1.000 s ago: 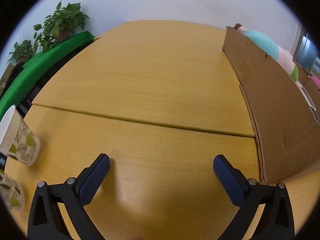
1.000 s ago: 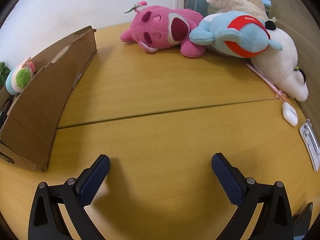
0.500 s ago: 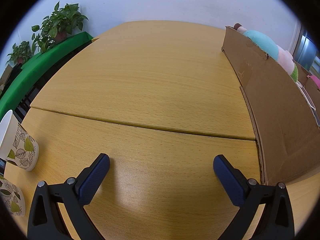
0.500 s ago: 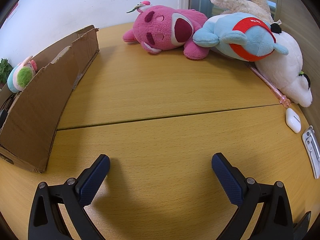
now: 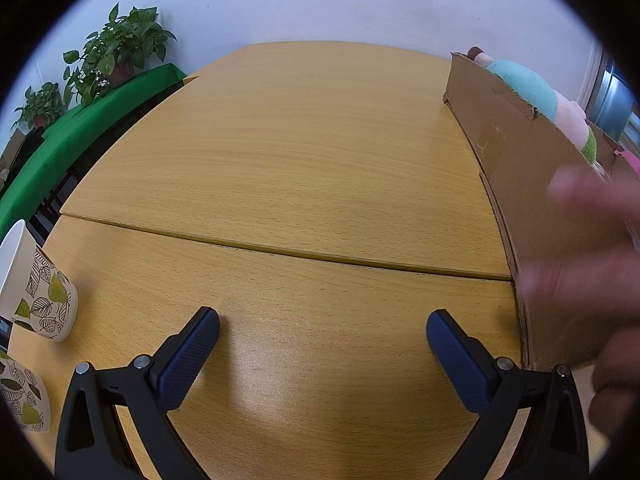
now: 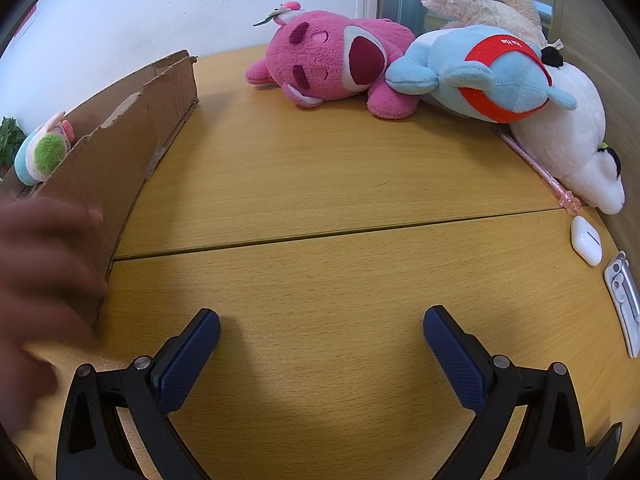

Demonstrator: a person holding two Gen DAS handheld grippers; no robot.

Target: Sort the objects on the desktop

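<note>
Writing: only a short white mark on the red band of the blue plush toy, upper right of the right wrist view, too small to read.

Left wrist view, left to right: two leaf-print paper cups at the left edge; potted plants on a green-covered ledge, upper left; wooden table with a seam across mid-frame; left gripper, bottom centre, fingers spread wide, nothing between them; cardboard box at right, a teal and pink plush showing over its wall; blurred hand at the right edge, in front of the box.

Right wrist view, left to right: the blurred hand at the left edge; the box, upper left; right gripper, bottom centre, fingers released and wide apart, empty; pink plush bear, top centre, touching the blue toy; cream plush behind, white plush at right; pink pen alongside it; white earbud case and a silver-white clip-like item at the right edge.

Room: white wall behind the table.
</note>
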